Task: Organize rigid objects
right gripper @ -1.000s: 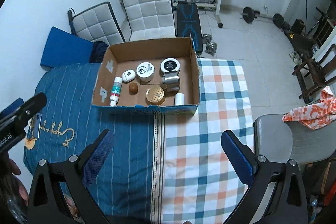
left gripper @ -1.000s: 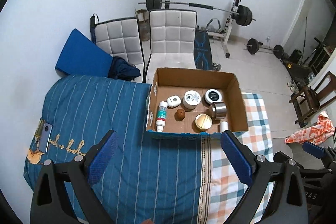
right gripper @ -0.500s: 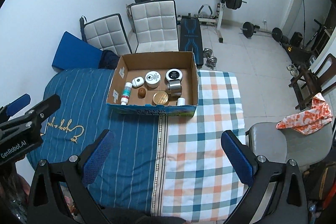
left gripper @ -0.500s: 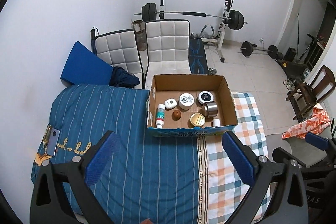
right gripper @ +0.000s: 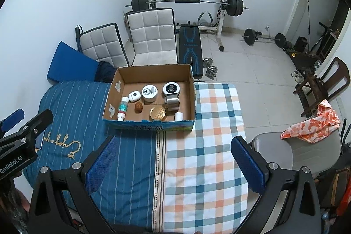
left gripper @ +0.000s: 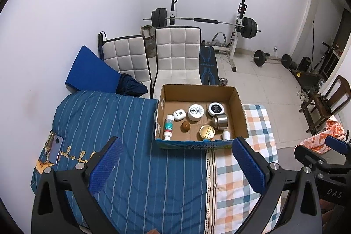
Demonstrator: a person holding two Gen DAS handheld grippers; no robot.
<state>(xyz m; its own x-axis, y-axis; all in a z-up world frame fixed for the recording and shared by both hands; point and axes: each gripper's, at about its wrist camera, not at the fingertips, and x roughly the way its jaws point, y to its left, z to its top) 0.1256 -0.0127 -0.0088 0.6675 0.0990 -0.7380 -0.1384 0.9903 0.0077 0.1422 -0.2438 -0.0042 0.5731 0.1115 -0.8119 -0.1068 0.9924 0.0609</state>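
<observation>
An open cardboard box (left gripper: 239, 109) (right gripper: 190, 80) stands on the bed. It holds several rigid items: a white bottle with a green label (left gripper: 168, 127) (right gripper: 122, 108), a white case (left gripper: 179, 115), a white jar (left gripper: 196, 111), a black-lidded jar (left gripper: 216, 108), a steel cup (left gripper: 221, 121), a brown nut-like ball (left gripper: 185, 126), a gold tin (left gripper: 206, 132) and a small white bottle (left gripper: 226, 135). My left gripper (left gripper: 175, 165) is open and empty, high above the blue bedspread. My right gripper (right gripper: 173, 165) is open and empty, well back from the box.
The bed has a blue striped cover (left gripper: 122, 124) and a checked cover (right gripper: 208, 146). A phone (left gripper: 54, 148) lies at its left edge. Two white padded chairs (left gripper: 177, 52), a weight bench with barbell (right gripper: 188, 45), a grey chair (right gripper: 291, 152) and wooden chairs (right gripper: 324, 82) stand around.
Both grippers have pulled up and back from the bed, so the box looks smaller and farther. Both stay open and empty.
</observation>
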